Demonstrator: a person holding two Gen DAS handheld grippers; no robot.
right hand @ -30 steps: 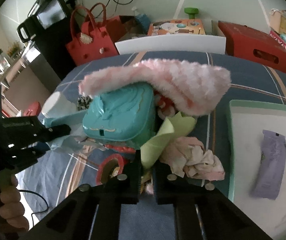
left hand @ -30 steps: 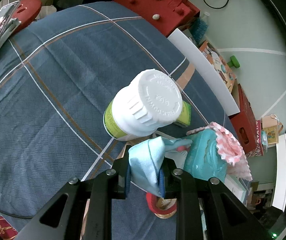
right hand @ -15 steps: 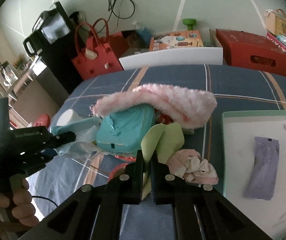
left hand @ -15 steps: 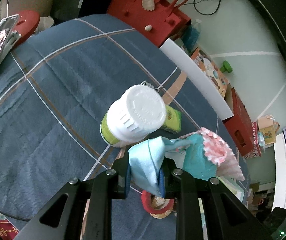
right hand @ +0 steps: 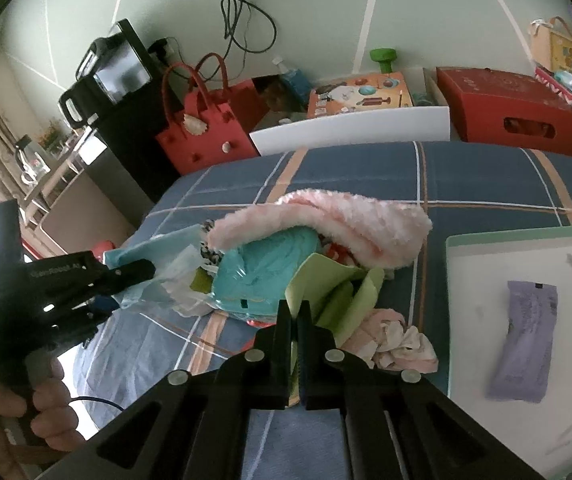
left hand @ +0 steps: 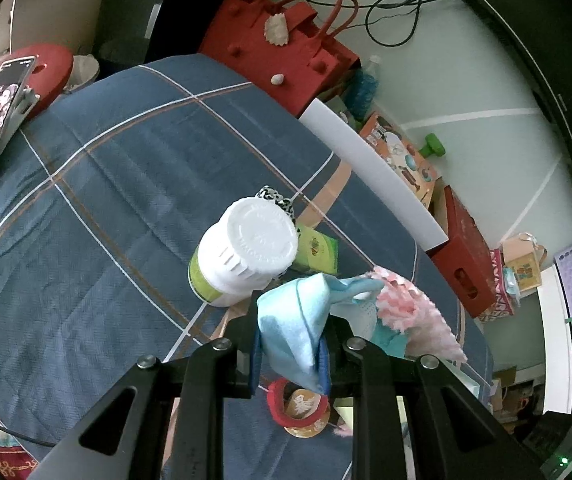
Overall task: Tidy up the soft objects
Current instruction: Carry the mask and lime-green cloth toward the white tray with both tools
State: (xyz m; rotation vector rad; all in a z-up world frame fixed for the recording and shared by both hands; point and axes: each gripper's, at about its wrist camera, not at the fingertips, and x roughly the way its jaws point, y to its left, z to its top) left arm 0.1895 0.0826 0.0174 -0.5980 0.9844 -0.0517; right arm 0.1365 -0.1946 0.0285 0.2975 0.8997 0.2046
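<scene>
**Both tools clamped on cloths over the plaid desk**

The left tool (left hand: 290, 354) pinches a smooth, light blue cloth (left hand: 292, 332) that bunches up between its fingers. The right tool (right hand: 294, 322) is clamped on a thin, folded lime-green cloth (right hand: 326, 284). Both are held above the pile at the desk's (left hand: 105, 200) middle: a fluffy pink sock (right hand: 326, 220), a glossy teal pouch (right hand: 265, 272), a crumpled pink rag (right hand: 398, 340). A ribbed white cap tops the bottle (left hand: 253, 248); its embossed lettering is unreadable.

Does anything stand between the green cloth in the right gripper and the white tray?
Nothing visible does. The right gripper holds the green cloth; only bare blue bedspread and a crumpled pink cloth below the path separate it from the white tray.
</scene>
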